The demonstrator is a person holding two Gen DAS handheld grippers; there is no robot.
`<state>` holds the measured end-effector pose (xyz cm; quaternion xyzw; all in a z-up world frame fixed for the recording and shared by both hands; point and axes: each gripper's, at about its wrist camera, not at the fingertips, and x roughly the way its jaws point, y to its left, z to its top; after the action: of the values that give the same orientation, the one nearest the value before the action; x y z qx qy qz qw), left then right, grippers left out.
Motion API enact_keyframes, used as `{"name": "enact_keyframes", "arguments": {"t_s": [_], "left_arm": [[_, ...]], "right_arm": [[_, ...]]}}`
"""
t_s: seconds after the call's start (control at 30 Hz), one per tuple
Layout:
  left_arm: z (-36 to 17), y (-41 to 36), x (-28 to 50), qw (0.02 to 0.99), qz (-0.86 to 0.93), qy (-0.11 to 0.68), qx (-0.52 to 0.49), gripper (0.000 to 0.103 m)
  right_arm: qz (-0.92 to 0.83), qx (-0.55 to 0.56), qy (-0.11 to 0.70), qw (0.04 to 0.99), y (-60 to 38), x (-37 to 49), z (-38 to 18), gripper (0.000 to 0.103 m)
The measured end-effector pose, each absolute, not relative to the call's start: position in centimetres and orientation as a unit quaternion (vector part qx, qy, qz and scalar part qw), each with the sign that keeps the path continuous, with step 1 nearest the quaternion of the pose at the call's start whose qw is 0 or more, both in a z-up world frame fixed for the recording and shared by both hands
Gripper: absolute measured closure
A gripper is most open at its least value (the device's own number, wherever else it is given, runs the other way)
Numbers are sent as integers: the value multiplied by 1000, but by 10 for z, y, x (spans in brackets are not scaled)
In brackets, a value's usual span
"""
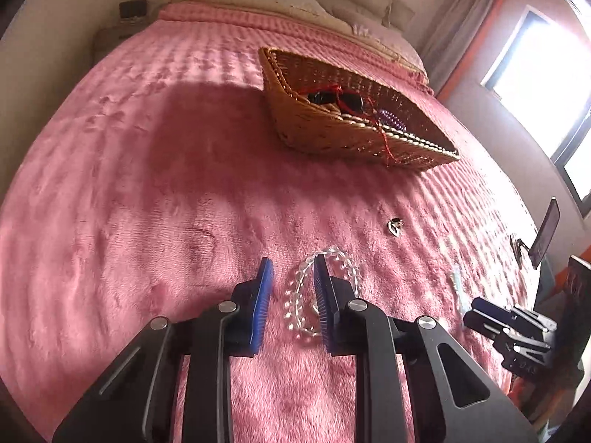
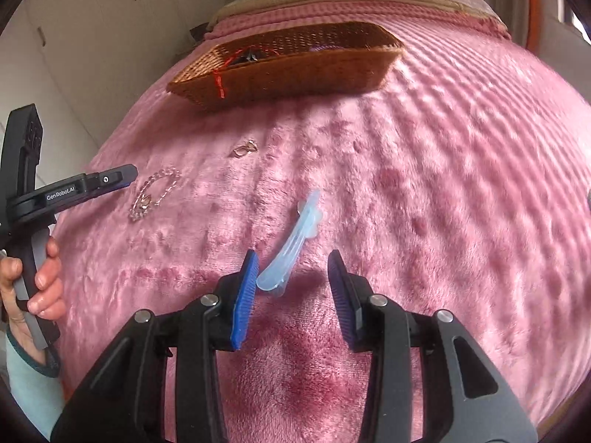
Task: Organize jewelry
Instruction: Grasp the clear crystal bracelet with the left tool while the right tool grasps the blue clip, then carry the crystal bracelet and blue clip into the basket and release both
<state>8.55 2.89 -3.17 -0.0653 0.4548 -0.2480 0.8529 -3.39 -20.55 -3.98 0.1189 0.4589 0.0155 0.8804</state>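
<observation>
Pink blanket (image 2: pixel 424 170), left tool (image 2: pixel 125 177) labelled "GenRobot.AI", near bead bracelet (image 1: pixel 317 295)

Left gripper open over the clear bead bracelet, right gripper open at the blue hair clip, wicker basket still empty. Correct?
Not quite: the basket is not empty. The left wrist view shows dark jewelry with a red cord and purple beads inside. The rest holds: left gripper open over the bracelet, right gripper open at the clip.
</observation>
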Motion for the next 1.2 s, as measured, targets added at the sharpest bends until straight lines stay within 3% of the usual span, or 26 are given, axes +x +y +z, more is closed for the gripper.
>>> {"name": "enact_keyframes", "arguments": {"t_s": [0.23,0.37,0.43,0.57,0.7,0.9,1.0,1.2], "left_arm": [[-39,14,92,849,-248,465,-30,82],[-40,6,92,849,-246,467,-2,82],[-40,1,90,850,-245,466,17,82],[-40,-8,87,850,-247,463,47,82],[-41,-14,86,855,-228,460,70,96],[-38,0,83,864,-229,448,24,97],[-31,13,78,859,-261,440,-20,97],[-17,32,75,829,-329,439,-108,97]], "right_arm": [[0,119,467,876,-197,-13,-43,67],[-14,65,461,885,-176,-3,-41,67],[8,34,448,893,-163,-3,-38,82],[17,-6,446,895,-152,-5,-39,84],[24,21,448,893,-164,-10,-42,84],[27,23,446,894,-165,-15,-45,84],[27,25,442,896,-165,-20,-44,90],[22,48,427,903,-170,-24,-33,91]]}}
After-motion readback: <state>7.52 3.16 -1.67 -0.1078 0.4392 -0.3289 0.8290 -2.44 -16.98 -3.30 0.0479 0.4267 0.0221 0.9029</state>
